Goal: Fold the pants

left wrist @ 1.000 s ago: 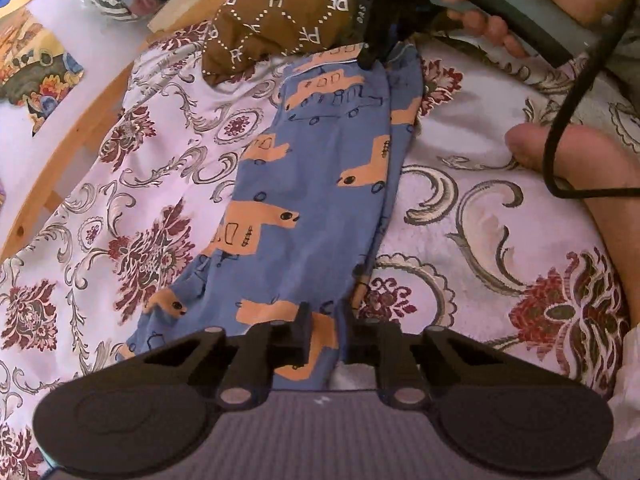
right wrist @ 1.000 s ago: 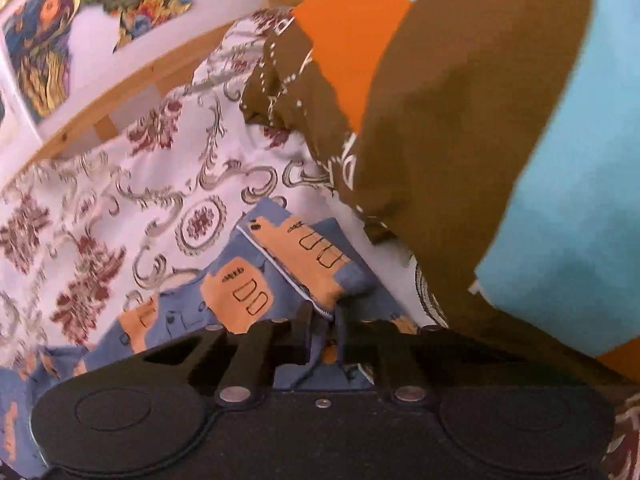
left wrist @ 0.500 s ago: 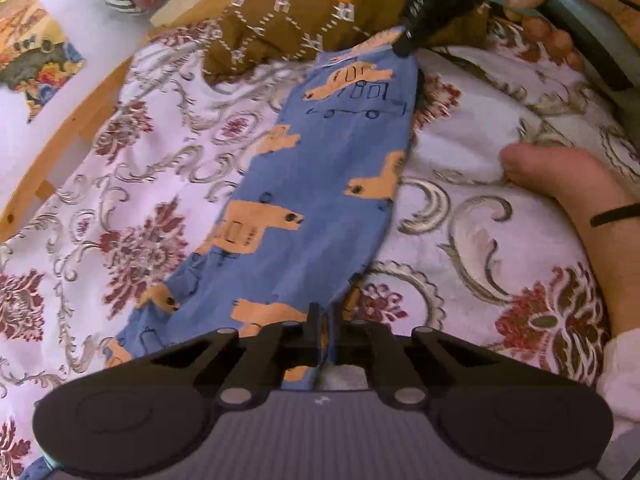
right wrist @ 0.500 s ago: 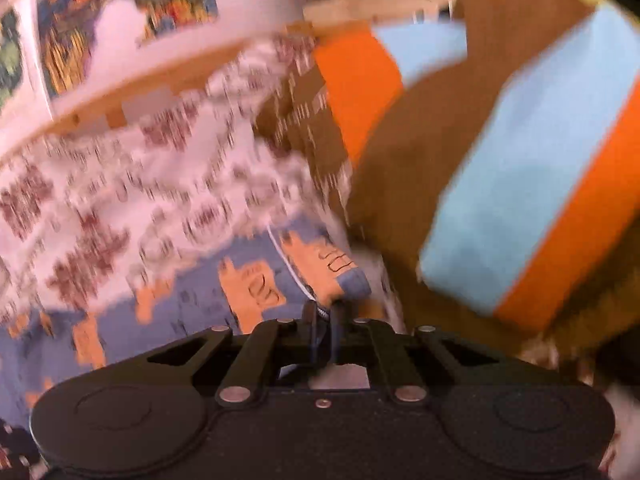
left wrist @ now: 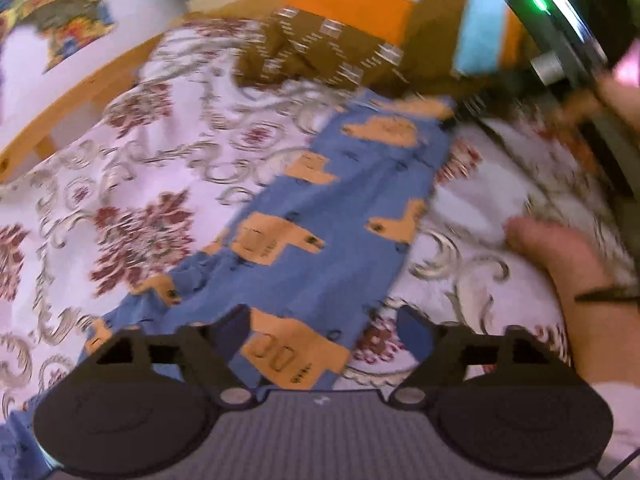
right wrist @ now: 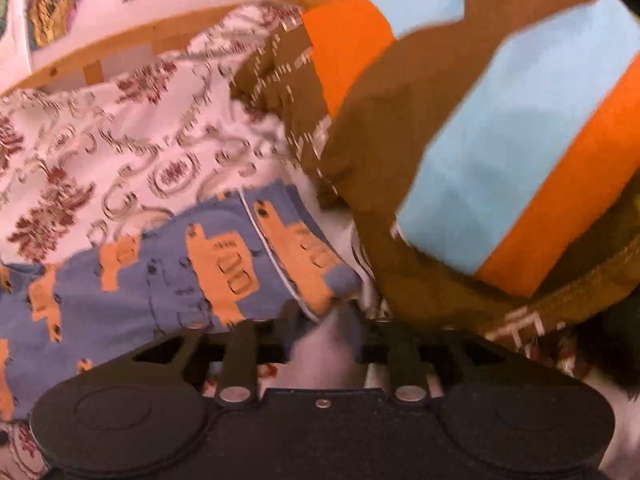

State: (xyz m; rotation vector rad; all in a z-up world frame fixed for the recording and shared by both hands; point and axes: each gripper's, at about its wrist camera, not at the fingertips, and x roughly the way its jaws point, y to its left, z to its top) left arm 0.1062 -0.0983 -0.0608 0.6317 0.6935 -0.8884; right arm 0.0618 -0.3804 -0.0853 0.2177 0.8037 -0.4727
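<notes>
A home bedroom; a floral bedspread (left wrist: 132,216) covers a wooden bed frame (left wrist: 76,92); a striped cushion (right wrist: 500,152) lies on it.

Left of the pants (left wrist: 332,216) the bedspread (left wrist: 132,200) lies bare and passable. Beyond them a brown pillow (right wrist: 460,128) crowds the top end. A foot (left wrist: 548,252) blocks the right side.

Black two-fingered tool (left wrist: 324,320) with silver pivot screws; white sleeve (left wrist: 616,400).
</notes>
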